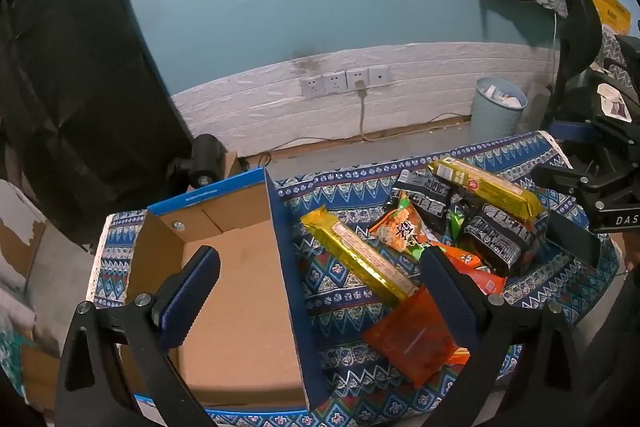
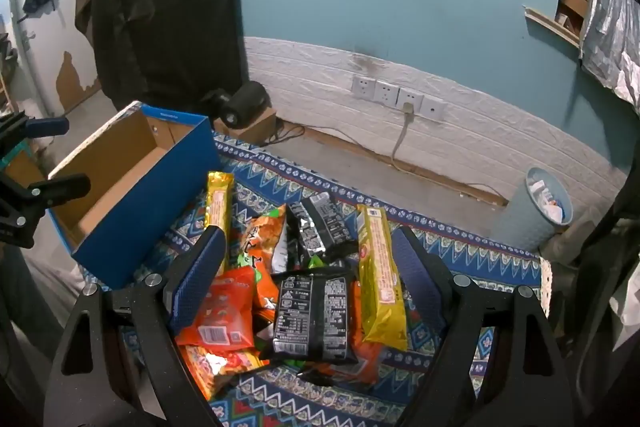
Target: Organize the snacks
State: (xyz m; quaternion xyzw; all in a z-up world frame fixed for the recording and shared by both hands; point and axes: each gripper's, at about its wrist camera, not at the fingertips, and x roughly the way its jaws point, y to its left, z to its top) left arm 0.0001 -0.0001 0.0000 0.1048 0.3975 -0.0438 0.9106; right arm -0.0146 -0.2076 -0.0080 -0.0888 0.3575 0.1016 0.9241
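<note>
- Nearest the left gripper (image 1: pixel 320 291), jaws spread wide and gripping nothing, lies an orange packet (image 1: pixel 416 339) on the patterned cloth (image 1: pixel 344 307).
- Left of it stands the blue cardboard box (image 1: pixel 240 307), open-topped.
- Right gripper (image 2: pixel 308 275) hangs with jaws apart over the snack pile: black packet (image 2: pixel 312 311), yellow bar (image 2: pixel 380 275), orange-red bag (image 2: pixel 224 311).
- Far right on the floor: a pale bin (image 2: pixel 536 215).

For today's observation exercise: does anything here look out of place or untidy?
Yes. The snack packets lie in a jumbled, overlapping heap on the patterned cloth, while the blue box beside them has none inside.
</note>
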